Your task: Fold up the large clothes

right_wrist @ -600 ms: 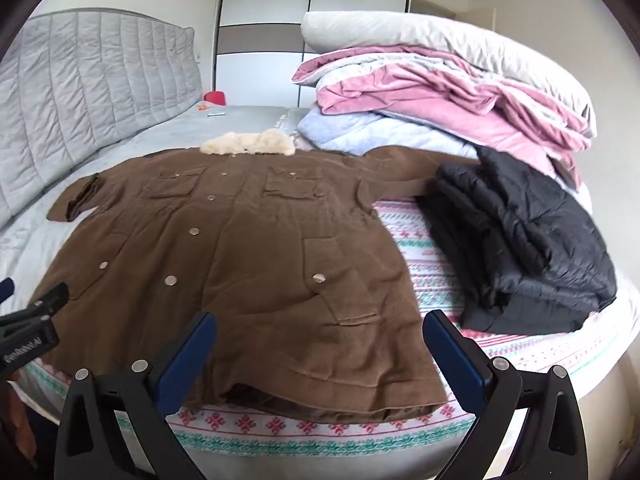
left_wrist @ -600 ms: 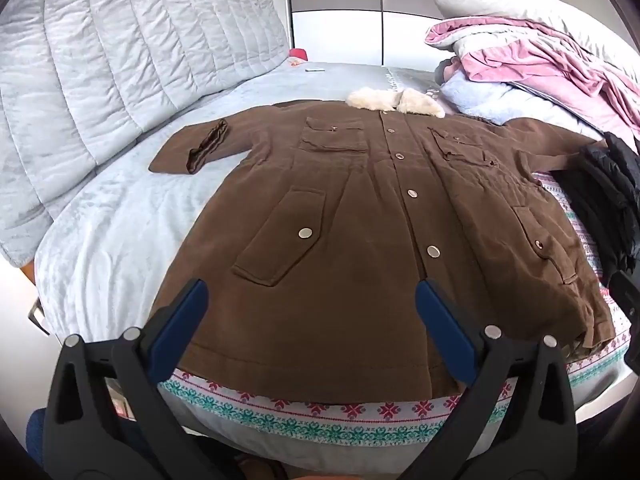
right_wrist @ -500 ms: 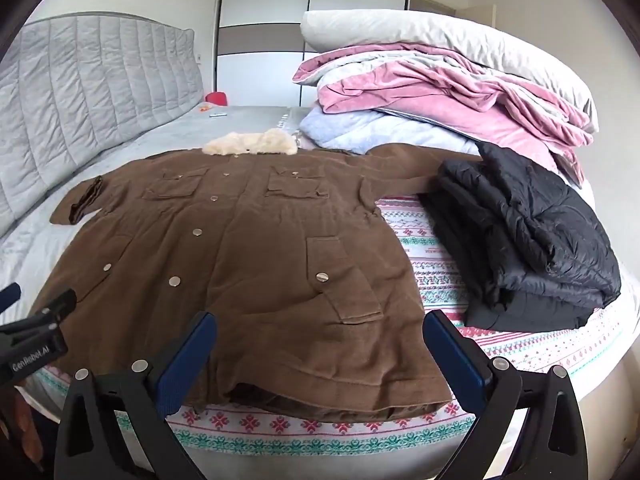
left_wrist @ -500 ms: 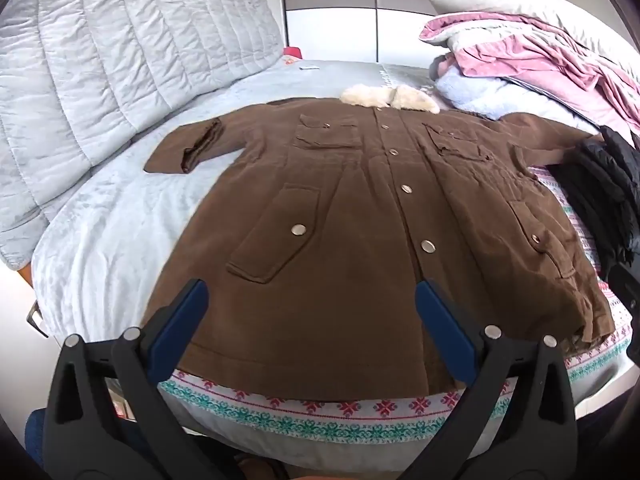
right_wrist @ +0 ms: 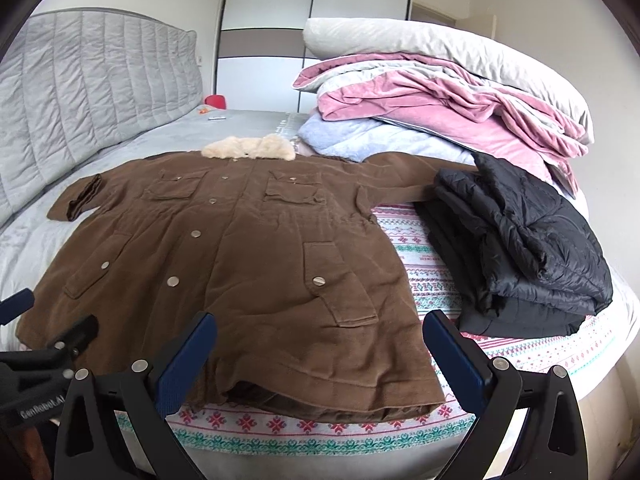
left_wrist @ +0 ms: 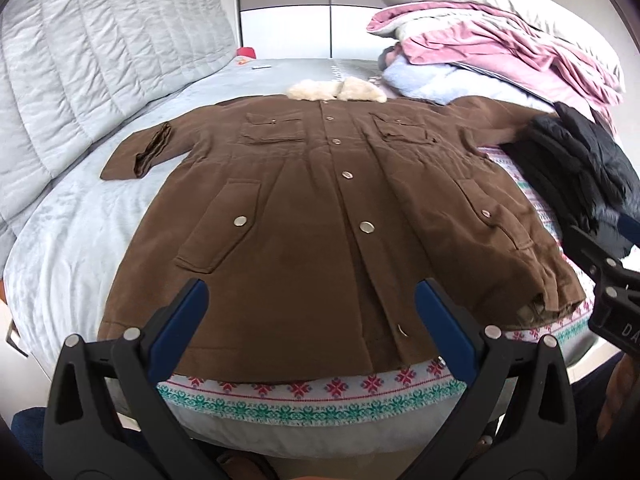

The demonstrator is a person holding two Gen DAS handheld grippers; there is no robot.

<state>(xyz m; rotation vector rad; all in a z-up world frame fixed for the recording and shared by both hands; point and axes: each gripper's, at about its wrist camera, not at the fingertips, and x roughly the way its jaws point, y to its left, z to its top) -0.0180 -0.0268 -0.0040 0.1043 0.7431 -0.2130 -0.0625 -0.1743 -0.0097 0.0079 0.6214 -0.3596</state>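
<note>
Bed [left_wrist: 68,216]: grey cover, quilted headboard at its left edge, a patterned blanket [right_wrist: 424,276] spread across the near end. It bears everything noted below.

Bedding pile [right_wrist: 440,104]: pink and pale quilts under a large pillow, stacked at the far right, well clear of my working area.

Brown coat [left_wrist: 320,216]: this is the garment to fold. It lies front up, buttoned, spread flat across the middle of the bed with its hem at the near edge and its fleece collar [left_wrist: 336,90] at the far end. The left sleeve [left_wrist: 140,152] is doubled back at the cuff; the right sleeve runs out toward the black jacket and its end is hidden there.

Black jacket [right_wrist: 520,240]: already folded, set on the blanket just beside the coat's right side.

My left gripper [left_wrist: 308,320]: jaws fully apart, nothing between them, poised over the hem left of centre.

My right gripper [right_wrist: 320,352]: likewise released and empty, over the hem's right corner.

Assessment: folding of this coat has not begun; I judge the step in hand to be the approach. The next move calls for each tool to pinch a sleeve or side edge cleanly through thick cloth and carry it inward, keeping clear of the black jacket
</note>
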